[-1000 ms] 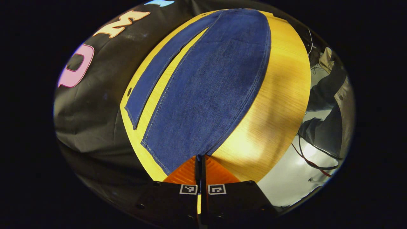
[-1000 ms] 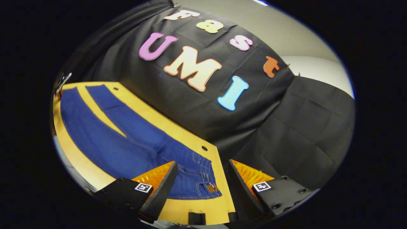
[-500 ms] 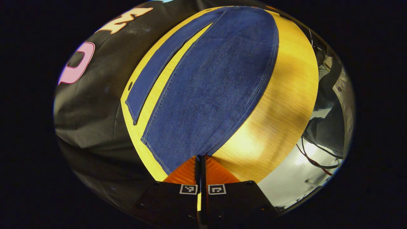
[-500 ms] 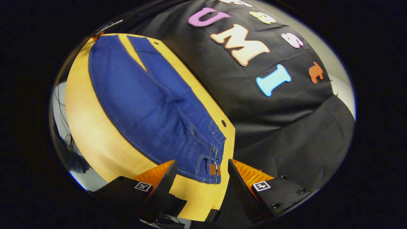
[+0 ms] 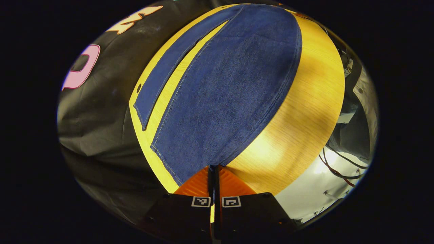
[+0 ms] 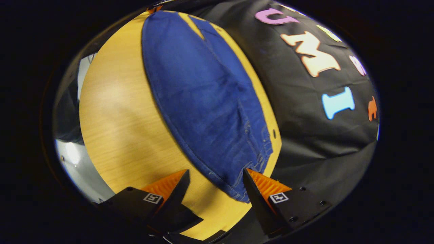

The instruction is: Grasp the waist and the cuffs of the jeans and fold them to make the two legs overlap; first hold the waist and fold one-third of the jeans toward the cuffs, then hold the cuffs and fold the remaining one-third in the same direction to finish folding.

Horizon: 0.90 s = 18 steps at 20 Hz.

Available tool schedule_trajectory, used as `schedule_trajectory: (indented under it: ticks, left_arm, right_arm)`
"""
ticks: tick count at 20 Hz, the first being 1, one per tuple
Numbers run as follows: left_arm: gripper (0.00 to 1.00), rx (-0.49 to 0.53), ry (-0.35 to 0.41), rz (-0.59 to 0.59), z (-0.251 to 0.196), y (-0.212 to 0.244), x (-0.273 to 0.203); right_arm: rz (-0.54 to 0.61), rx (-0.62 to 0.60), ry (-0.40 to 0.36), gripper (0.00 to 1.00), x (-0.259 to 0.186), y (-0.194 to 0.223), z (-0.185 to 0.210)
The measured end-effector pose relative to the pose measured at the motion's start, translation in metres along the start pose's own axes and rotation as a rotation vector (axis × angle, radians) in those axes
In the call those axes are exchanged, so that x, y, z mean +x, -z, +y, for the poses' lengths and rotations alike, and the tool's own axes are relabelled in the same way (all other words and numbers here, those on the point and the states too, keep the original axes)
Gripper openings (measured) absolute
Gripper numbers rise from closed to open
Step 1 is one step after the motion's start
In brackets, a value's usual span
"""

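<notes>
Blue jeans [image 5: 223, 95] lie flat along a yellow wooden table [image 5: 298, 115], the two legs side by side with a narrow gap between them. My left gripper [image 5: 213, 168] is shut on the corner of the nearer leg's cuff, down at the table's end. In the right gripper view the jeans [image 6: 203, 98] run away from me, and the waist [image 6: 237, 191] lies closest. My right gripper [image 6: 215, 172] is open just over the waist end; the waistband's edge lies between its fingers, and one finger [image 6: 262, 184] stands at the waist's far corner.
The black booth cloth [image 6: 322, 145] hangs along the table's far long side. A small hole [image 6: 274, 134] sits in the table near the waist. Beyond the table's near side are a pale floor with cables [image 5: 335, 173] and a person's clothing [image 5: 359, 101].
The right gripper has swung round and down to the waist end, staying open; the waist now lies between its fingers. The left gripper stays shut on the cuff, barely moved.
</notes>
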<state>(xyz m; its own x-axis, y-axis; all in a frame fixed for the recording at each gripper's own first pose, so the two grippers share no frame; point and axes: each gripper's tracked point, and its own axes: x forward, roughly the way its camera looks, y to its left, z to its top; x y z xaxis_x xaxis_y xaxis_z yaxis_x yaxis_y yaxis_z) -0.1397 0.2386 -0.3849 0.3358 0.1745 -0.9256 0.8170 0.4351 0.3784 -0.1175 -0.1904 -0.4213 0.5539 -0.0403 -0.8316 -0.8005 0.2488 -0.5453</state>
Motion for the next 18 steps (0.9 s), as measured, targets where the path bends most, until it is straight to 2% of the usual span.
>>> schedule_trajectory:
  ticks: [3, 5, 7, 8, 9, 10, 14, 18]
  left_arm:
    - [0.0, 0.0, -0.003, 0.01, 0.0, -0.001, 0.0]
    - [0.0, -0.004, -0.006, 0.016, 0.0, 0.0, 0.001]
    - [0.0, -0.017, -0.013, 0.023, 0.001, -0.001, 0.001]
    - [0.0, -0.023, -0.019, 0.027, 0.002, 0.0, 0.001]
    - [0.0, -0.029, -0.026, 0.032, 0.002, 0.0, 0.002]
    - [0.0, -0.035, -0.03, 0.036, 0.003, 0.0, 0.002]
    - [0.0, -0.129, -0.039, 0.063, 0.006, 0.001, 0.001]
    - [0.0, -0.243, -0.112, 0.086, 0.022, -0.008, -0.01]
  right_arm:
    - [0.003, -0.072, -0.028, 0.8, 0.015, -0.003, 0.001]
    - [0.023, -0.072, -0.064, 0.58, 0.026, 0.0, 0.004]
    - [0.043, -0.078, -0.078, 0.27, 0.033, 0.002, 0.008]
    - [0.04, -0.088, -0.057, 0.25, 0.032, -0.001, 0.003]
    - [0.038, -0.08, -0.05, 0.11, 0.03, -0.003, 0.002]
    - [0.037, -0.057, -0.039, 0.02, 0.031, -0.003, -0.003]
    - [0.006, 0.071, -0.031, 0.02, 0.028, -0.004, -0.008]
    - [-0.044, 0.192, 0.054, 0.03, 0.014, -0.012, -0.038]
